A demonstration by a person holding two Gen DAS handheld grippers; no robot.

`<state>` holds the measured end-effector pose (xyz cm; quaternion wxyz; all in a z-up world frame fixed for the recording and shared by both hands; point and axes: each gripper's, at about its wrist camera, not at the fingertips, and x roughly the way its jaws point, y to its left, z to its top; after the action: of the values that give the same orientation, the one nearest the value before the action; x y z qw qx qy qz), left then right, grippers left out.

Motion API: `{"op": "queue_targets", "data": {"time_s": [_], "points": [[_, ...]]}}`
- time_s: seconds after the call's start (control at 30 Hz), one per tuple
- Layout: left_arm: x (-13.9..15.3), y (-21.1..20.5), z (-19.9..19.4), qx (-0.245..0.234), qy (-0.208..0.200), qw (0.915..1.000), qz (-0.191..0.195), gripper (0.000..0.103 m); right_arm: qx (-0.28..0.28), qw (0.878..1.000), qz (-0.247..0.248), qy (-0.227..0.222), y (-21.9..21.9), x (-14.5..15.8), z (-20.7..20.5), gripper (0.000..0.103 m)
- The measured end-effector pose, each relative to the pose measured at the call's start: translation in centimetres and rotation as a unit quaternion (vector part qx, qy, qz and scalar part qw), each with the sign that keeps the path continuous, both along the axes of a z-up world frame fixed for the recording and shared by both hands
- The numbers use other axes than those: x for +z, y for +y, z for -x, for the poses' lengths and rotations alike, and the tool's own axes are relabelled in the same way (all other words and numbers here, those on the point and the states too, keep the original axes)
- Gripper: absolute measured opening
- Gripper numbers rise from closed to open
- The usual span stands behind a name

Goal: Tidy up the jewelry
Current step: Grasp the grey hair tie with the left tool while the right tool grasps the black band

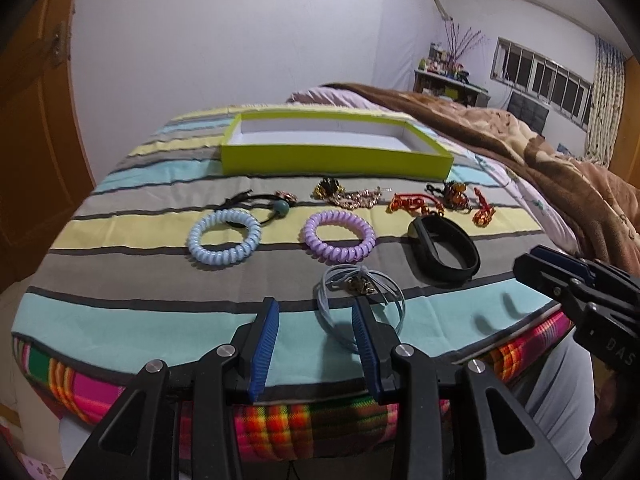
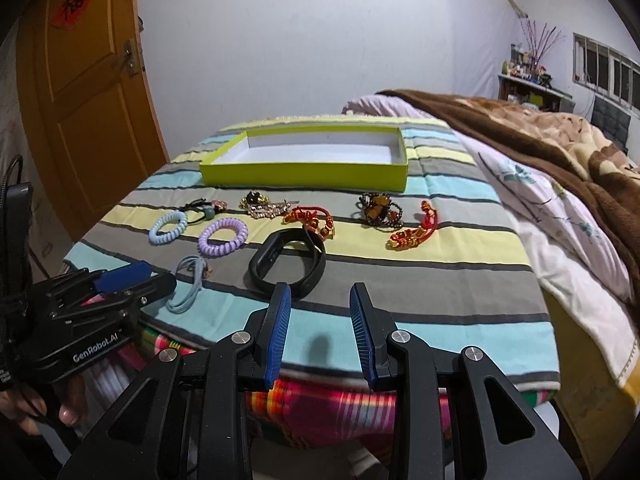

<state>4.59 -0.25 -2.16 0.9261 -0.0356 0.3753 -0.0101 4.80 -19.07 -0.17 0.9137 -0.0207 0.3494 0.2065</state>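
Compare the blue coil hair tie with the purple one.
The blue coil is pale blue, the purple coil lilac. The blue coil lies left and overlaps a black band; the purple coil lies clear of the other pieces. Both are spiral rings lying flat on the striped cover, outside the box.

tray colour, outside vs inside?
Tray: lime green outside, white inside. Clearest in the right wrist view.

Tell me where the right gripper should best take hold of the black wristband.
Probably the near arc of the black wristband. It lies flat as an open loop just ahead of the open right gripper, so coming from the near side, one finger could drop inside the loop and one outside, pinching the strap.
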Motion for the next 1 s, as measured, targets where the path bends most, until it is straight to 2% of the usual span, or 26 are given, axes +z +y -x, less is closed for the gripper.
{"op": "queue_targets", "data": {"time_s": [0.37,0.43,0.53,0.63,0.77,1.0], "points": [[0.1,-0.5,-2.6,-0.011,0.032,0.9994,-0.011,0.035,0.031,0.997,0.005,0.064,2.0,-0.7,-4.2,0.031],[0.1,-0.5,-3.0,-0.013,0.038,0.9991,-0.015,0.025,0.035,0.996,0.015,0.076,2.5,-0.9,-4.8,0.031],[0.2,-0.6,-3.5,-0.016,0.048,0.9985,-0.020,0.019,0.042,0.994,0.027,0.093,3.1,-1.3,-5.5,0.031],[0.2,-0.7,-3.8,-0.022,0.052,0.9981,-0.025,0.006,0.045,0.993,0.035,0.102,3.5,-1.5,-6.0,0.031],[0.2,-0.6,-3.8,-0.025,0.050,0.9982,-0.023,0.003,0.042,0.993,0.039,0.103,3.3,-1.4,-6.3,0.011],[1.0,-0.3,-3.4,-0.031,0.034,0.9989,-0.008,0.002,0.044,0.994,0.031,0.094,3.0,-1.1,-5.8,0.009]]}}
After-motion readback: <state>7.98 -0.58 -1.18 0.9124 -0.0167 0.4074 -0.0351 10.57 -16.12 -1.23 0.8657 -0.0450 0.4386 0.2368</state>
